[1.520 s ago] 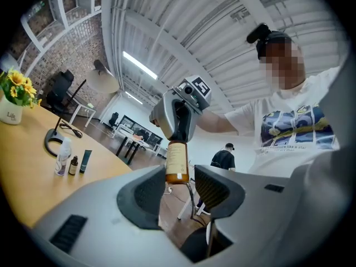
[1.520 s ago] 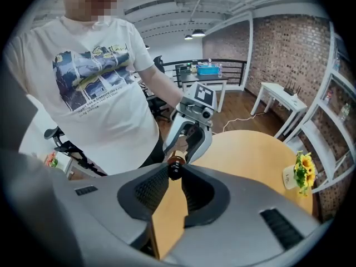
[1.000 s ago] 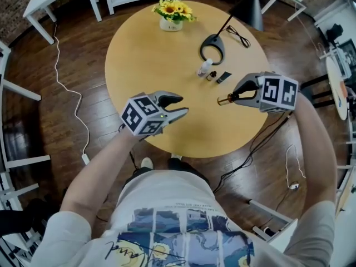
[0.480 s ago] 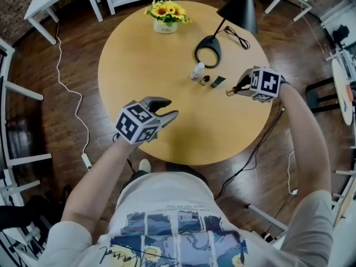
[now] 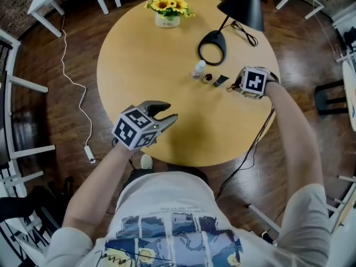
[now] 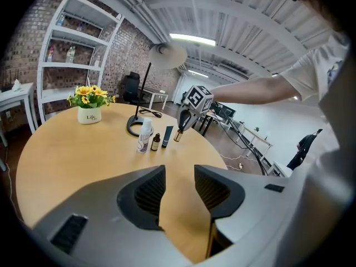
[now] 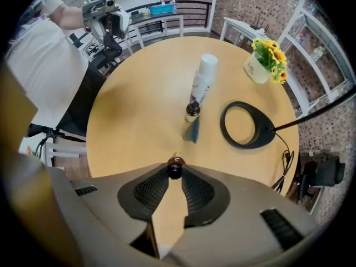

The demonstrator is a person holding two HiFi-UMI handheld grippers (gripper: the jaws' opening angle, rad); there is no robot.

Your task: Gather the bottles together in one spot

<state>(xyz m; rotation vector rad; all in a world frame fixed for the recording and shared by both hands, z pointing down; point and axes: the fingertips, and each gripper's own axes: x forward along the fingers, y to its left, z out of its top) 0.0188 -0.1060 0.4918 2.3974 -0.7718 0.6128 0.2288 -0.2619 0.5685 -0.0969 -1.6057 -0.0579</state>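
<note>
While the right gripper (image 7: 174, 171) hangs over the far side of the round table (image 5: 144, 65), its fingers are pinched on a small brown bottle (image 7: 174, 168), caught at the very tips by its neck – cap up, body hanging below. Whether the bottle's base touches the tabletop cannot be told from any view.

Straight ahead of those fingertips, three items stand in a short row:
- a dark flat tube (image 7: 192, 131), nearest the tips
- a small dark bottle (image 7: 192, 111), just beyond the tube
- a white bottle (image 7: 201, 79), upright, farthest from the tips and just beside the dark one

Ahead and to the right of the fingers lies the lamp's ring-shaped base (image 5: 214, 36). A pot of sunflowers (image 5: 167, 20) sits well beyond the row.

Left gripper (image 6: 179, 174): fingers apart, nothing between them – only bare tabletop shows in the gap. It hovers over the near edge of the table. The row of bottles lies well ahead of its fingertips, slightly to their left, with the right gripper and its held bottle just past them.
</note>
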